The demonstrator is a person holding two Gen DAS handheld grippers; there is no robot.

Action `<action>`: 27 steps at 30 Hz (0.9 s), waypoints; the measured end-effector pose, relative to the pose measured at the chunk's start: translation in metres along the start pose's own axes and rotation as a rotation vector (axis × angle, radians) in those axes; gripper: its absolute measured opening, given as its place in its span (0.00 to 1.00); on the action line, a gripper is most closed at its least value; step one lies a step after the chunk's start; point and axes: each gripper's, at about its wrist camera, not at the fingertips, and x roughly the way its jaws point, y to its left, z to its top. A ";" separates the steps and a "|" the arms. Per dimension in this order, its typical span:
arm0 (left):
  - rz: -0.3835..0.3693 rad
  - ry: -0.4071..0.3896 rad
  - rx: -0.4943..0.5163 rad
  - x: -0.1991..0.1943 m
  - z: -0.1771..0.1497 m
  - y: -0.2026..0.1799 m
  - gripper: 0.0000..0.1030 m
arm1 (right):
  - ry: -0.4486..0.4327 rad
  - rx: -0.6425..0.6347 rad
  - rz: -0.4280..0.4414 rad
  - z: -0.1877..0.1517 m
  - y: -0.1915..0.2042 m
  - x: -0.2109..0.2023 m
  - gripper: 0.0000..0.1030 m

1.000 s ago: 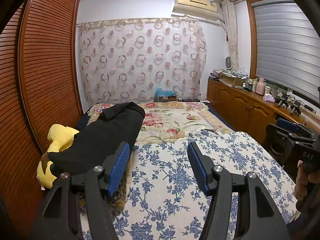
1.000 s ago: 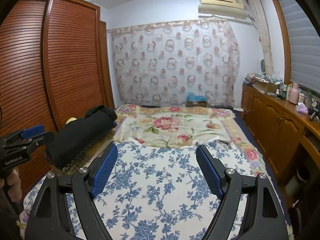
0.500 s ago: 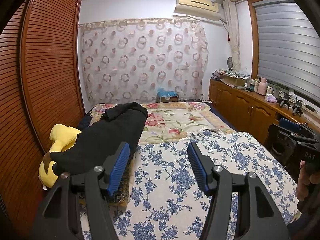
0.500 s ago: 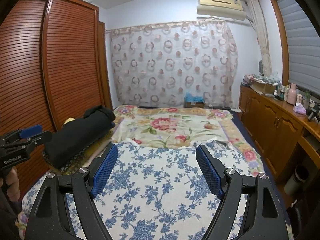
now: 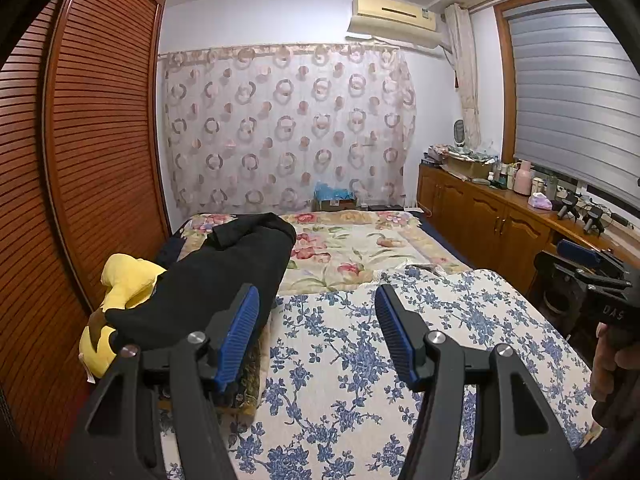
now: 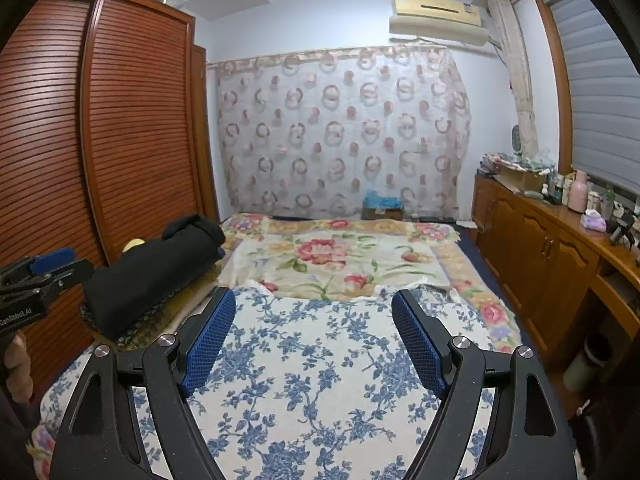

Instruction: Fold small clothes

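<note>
Along the left side of the bed [image 5: 460,312], in the middle left of the left wrist frame, lies a black garment [image 5: 208,280], bundled into a long roll with a loose fold at its far end. It rests on a dark patterned cloth [image 5: 250,372], and a yellow plush toy [image 5: 120,284] sits against its left side, next to the slatted wardrobe [image 5: 80,160]. In the right wrist view the same roll appears at middle left, above the blue-flowered quilt [image 6: 320,380].

Both tongs hang above that quilt, touching nothing. The left tongs [image 5: 318,330] stand with their blue pads spread wide and nothing between them; the right tongs [image 6: 312,334] are likewise parted and hold nothing.

At the foot of the curtain [image 5: 280,128], a cardboard box [image 5: 334,202] holds something blue and crumpled.
</note>
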 end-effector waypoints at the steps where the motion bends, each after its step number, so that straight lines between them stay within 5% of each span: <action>1: 0.000 -0.001 0.001 0.000 0.000 -0.001 0.58 | 0.000 0.001 0.000 0.001 -0.002 0.000 0.80; 27: 0.001 -0.005 0.000 -0.001 0.001 -0.003 0.58 | -0.001 0.000 0.001 0.000 -0.002 -0.001 0.80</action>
